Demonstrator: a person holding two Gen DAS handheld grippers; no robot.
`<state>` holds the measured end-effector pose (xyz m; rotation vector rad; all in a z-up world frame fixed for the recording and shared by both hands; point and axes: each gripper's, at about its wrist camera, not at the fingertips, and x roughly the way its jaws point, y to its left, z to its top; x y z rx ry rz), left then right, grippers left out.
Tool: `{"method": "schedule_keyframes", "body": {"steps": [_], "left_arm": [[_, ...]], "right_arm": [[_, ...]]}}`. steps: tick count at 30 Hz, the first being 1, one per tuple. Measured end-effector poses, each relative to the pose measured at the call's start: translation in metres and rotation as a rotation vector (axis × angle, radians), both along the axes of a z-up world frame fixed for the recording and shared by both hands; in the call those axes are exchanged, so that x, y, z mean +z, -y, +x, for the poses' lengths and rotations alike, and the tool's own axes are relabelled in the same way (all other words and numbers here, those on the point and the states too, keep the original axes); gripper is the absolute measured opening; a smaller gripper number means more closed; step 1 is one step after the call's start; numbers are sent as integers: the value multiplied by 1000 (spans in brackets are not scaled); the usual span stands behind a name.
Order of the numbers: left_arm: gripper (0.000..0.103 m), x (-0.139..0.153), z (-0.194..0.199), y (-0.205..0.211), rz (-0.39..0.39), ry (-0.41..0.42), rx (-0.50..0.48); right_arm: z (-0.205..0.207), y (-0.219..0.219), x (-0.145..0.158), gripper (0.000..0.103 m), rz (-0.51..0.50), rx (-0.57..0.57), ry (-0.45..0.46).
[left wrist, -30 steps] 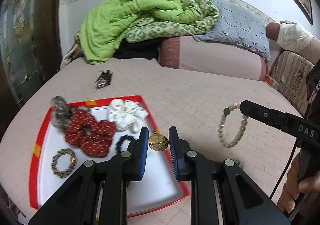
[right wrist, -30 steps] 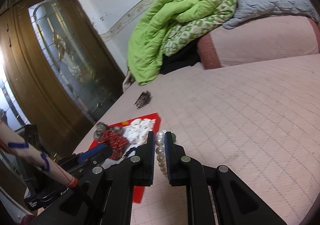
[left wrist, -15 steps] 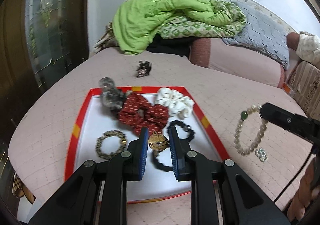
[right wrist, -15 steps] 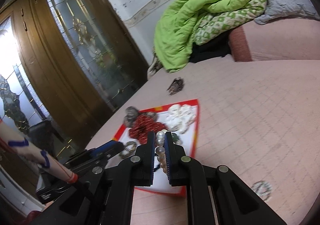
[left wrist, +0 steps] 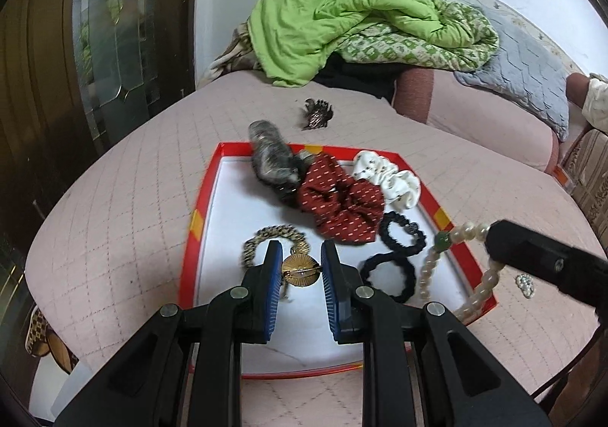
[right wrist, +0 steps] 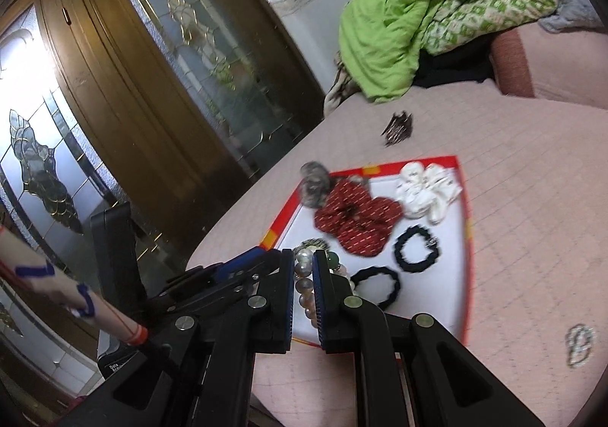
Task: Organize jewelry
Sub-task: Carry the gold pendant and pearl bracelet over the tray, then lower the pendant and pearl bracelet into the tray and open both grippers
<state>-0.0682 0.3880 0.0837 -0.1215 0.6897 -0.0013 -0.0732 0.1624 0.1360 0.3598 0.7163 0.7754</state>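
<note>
**A:** Both hands are carrying at once here — the left gripper point(left wrist: 302, 271) is pinching a round gold brooch point(left wrist: 300, 270) between its blue pads, hanging over the near left part of the red-rimmed tray point(left wrist: 197, 218).

**B:** And the right gripper point(right wrist: 303, 284) is clamping a pearl bracelet point(left wrist: 448, 263), its jaws pressed nearly together on the beads. From the left view the loop is dangling over the tray's right edge, close to the near right corner.

**A:** So I'd call this the delivery step: two pieces are hovering over the tray, neither one set down yet.

**B:** What is the next move asking for?

**A:** Lowering each piece onto bare white floor, then spreading the jaws. The brooch is hanging just over the gold chain bracelet point(left wrist: 271, 241), so it is wanting a nudge toward the near edge, where the tray looks open.

**B:** The far half is crowded — grey scrunchie point(left wrist: 271, 157), red scrunchie point(left wrist: 344, 203) and white scrunchie point(left wrist: 391, 176) are bunching along the far edge, with two black hair ties point(left wrist: 395, 256) toward the right edge.

**A:** The pearls are straddling the rim, so they need to come inward or they may drape over it. A dark hair claw point(left wrist: 317, 113) and a small sparkly piece point(left wrist: 526, 284) are lying out on the pink bedspread point(left wrist: 125, 199), well clear of the tray.
</note>
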Motion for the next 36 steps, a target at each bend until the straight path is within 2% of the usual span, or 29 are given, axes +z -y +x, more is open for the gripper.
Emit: {"method": "schedule_keyframes", "body": {"steps": [8,17,36], "left_arm": [[20,-10,3,-14,-6,-37,16],[20,-18,10,-5,15,-76,-13],[20,-29,20,7,54,-129,-44]], "right_arm": [[2,-28,-10,11,-4,43,-29],[14,-13,-46,11,-44,-4,-116],[19,-6,-64,11,-97,-12,-123]]}}
